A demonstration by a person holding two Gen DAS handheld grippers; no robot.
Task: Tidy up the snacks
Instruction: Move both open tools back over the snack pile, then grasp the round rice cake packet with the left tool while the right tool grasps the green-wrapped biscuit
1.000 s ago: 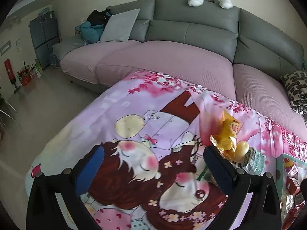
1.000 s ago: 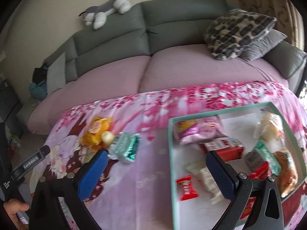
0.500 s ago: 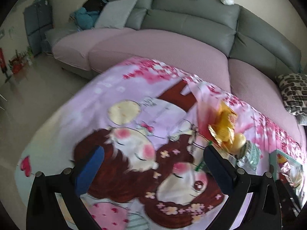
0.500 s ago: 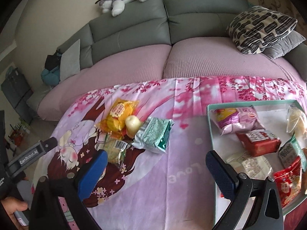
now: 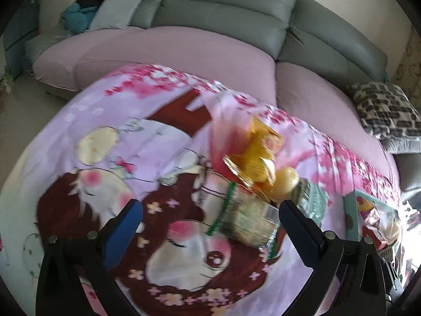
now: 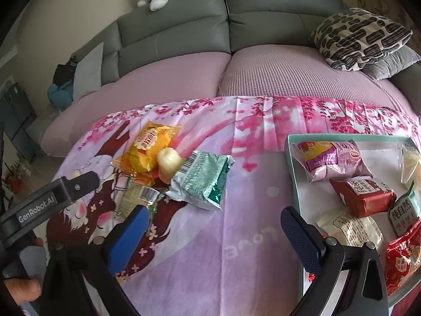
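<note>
Snacks lie in a loose heap on the cartoon-print cloth (image 6: 215, 237) that covers the tabletop, well to the left of the green-rimmed tray (image 6: 289, 158), which already holds several packets. In the heap, the green foil packet (image 6: 202, 181) is the item nearest the tray; the pale round sweet (image 6: 169, 160) touches its far-left corner, the yellow cake packets (image 6: 150, 144) sit beyond that, and a clear-wrapped biscuit pack (image 5: 250, 221) lies on the near-left side of the green packet.

All of these look light and soft: thin crinkly film around crumbly contents, so a hard squeeze would likely crush the cake or biscuits, and glossy wrap may slip. The green packet looks puffed with air and should give under pressure; taking it across its short width near the middle, rather than by a sealed end flap, seems the safer hold. The biscuit pack looks firmer and flatter, best pinched across its narrow sides. The round sweet is smooth and could roll away from the packet if nudged.

The left gripper (image 5: 210, 213) hovers above the cloth with its fingers wide apart and empty, the biscuit pack just inside the right finger. The right gripper (image 6: 213, 216) is likewise spread wide and holds nothing, poised between the green packet and the tray.
</note>
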